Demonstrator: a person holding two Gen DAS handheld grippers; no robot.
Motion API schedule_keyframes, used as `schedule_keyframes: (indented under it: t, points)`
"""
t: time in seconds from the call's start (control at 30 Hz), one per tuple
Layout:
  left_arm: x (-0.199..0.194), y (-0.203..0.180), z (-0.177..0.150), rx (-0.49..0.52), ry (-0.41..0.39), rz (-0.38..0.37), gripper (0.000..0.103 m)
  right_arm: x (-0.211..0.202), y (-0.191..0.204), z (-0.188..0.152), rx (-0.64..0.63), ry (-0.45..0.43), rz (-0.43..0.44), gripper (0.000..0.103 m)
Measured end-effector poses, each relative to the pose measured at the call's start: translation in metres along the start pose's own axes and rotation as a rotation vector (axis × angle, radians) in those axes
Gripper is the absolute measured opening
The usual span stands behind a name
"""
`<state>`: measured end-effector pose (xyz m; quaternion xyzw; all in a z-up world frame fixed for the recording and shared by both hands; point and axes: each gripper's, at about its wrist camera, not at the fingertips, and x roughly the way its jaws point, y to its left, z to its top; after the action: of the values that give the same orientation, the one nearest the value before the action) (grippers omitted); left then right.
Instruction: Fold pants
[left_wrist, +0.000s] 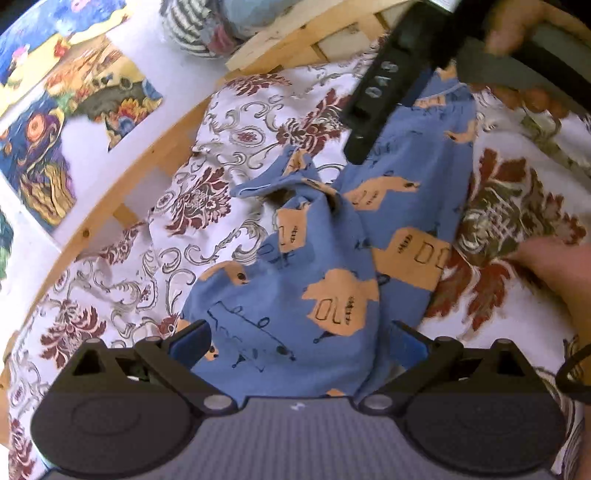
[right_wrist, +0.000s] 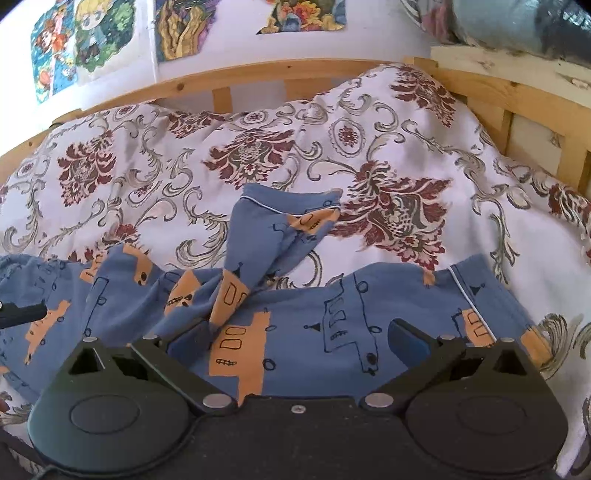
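Spread over the floral bedcover (right_wrist: 369, 155), the blue pants (right_wrist: 303, 325) lay rumpled and unfolded, one leg (right_wrist: 266, 236) twisted upward, while my left gripper (left_wrist: 295, 343) and right gripper (right_wrist: 295, 339) hovered over them, jaws wide and empty, so folding seemed barely begun.

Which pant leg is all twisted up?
The farther leg of the pants, sticking up toward the wooden bed frame, is twisted. The nearer leg lies flat and spread out.
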<state>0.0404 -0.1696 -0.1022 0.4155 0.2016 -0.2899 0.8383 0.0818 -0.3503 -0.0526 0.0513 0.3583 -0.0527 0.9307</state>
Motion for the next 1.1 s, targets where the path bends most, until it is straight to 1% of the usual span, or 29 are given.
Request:
schedule_keyframes:
  t: [0.1,0.17,0.2,0.27,0.33,0.4,0.47,0.5,0.57,0.6,0.67,0.7,0.73,0.77,0.83,0.87,0.9,0.97,1.0,1.07,1.1]
  points:
    - [-0.003,-0.005,-0.001,0.033,-0.029,0.019,0.102,0.006,0.007,0.004,-0.048,0.004,-0.019,0.102]
    - [-0.004,-0.006,0.000,0.038,-0.033,0.019,0.094,0.013,0.013,0.014,-0.118,0.011,-0.021,0.102]
    - [-0.003,-0.006,-0.001,0.035,-0.029,0.019,0.092,0.016,0.017,0.021,-0.154,0.006,-0.022,0.102]
    - [-0.003,-0.003,-0.001,0.012,-0.025,0.007,0.085,0.023,0.023,0.039,-0.202,-0.008,0.002,0.102]
    - [-0.002,0.004,0.000,-0.030,-0.026,-0.020,0.082,0.037,0.032,0.062,-0.234,0.001,0.053,0.101]
    - [0.001,0.011,-0.001,-0.070,-0.024,-0.051,0.076,0.055,0.043,0.083,-0.276,0.023,0.079,0.094]
    - [0.003,0.015,-0.002,-0.103,-0.013,-0.073,0.062,0.077,0.057,0.098,-0.324,0.055,0.073,0.082]
    - [0.006,0.016,-0.002,-0.113,-0.004,-0.083,0.060,0.088,0.063,0.103,-0.345,0.076,0.065,0.079]
    - [0.008,0.018,-0.004,-0.133,0.007,-0.098,0.056,0.109,0.073,0.109,-0.385,0.108,0.046,0.067]
    - [0.009,0.020,-0.005,-0.142,0.009,-0.102,0.055,0.119,0.078,0.111,-0.403,0.125,0.028,0.064]
    - [0.009,0.022,-0.005,-0.154,0.011,-0.104,0.047,0.132,0.080,0.111,-0.420,0.146,0.007,0.051]
    - [0.009,0.022,-0.005,-0.159,0.010,-0.106,0.047,0.138,0.080,0.110,-0.424,0.154,-0.004,0.047]
    - [0.009,0.023,-0.006,-0.160,0.010,-0.109,0.045,0.141,0.080,0.109,-0.427,0.155,-0.022,0.036]
    - [0.008,0.022,-0.006,-0.159,0.009,-0.111,0.043,0.143,0.080,0.108,-0.427,0.151,-0.039,0.017]
    - [0.008,0.023,-0.006,-0.159,0.008,-0.118,0.040,0.142,0.078,0.107,-0.411,0.144,-0.040,0.003]
    - [0.008,0.023,-0.006,-0.159,0.008,-0.121,0.037,0.139,0.075,0.107,-0.396,0.134,-0.037,0.000]
    - [0.008,0.023,-0.007,-0.162,0.008,-0.126,0.035,0.136,0.073,0.107,-0.384,0.125,-0.035,0.000]
    - [0.008,0.024,-0.007,-0.168,0.013,-0.140,0.023,0.123,0.065,0.108,-0.346,0.087,-0.048,0.000]
    - [0.008,0.024,-0.006,-0.172,0.015,-0.143,0.022,0.115,0.060,0.109,-0.320,0.063,-0.055,0.000]
    - [0.007,0.026,-0.006,-0.180,0.015,-0.145,0.014,0.095,0.048,0.112,-0.253,0.016,-0.067,0.000]
    - [0.007,0.027,-0.006,-0.184,0.014,-0.146,0.012,0.082,0.041,0.113,-0.219,-0.013,-0.076,0.000]
